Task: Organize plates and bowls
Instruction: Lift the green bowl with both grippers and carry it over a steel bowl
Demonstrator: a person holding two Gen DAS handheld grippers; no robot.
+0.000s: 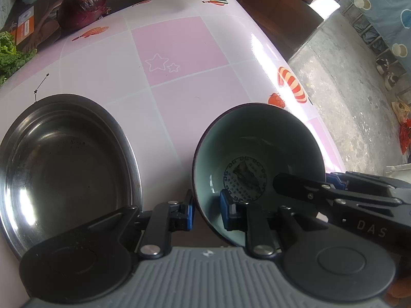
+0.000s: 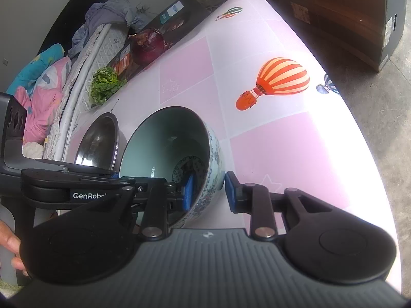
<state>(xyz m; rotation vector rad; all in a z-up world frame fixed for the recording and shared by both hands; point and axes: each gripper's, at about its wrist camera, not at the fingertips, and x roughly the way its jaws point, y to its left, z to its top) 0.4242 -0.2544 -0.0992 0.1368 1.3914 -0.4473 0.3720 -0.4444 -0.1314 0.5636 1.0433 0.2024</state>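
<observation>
Bowl (image 1: 246,154): porcelain, tilted, sitting above the desk (image 1: 179,51), just right of the steel plate (image 1: 64,164).
Left gripper (image 1: 206,211): straddling the bowl's near wall, pads looking closed on it.
Right gripper (image 2: 209,191): straddling the opposite wall, outer pad standing apart, so not clamping.
Risk: the glazed bowl is likely hanging on one narrow grip; it could be slipping or pivoting, striking the plate or chipping on the desk.
</observation>
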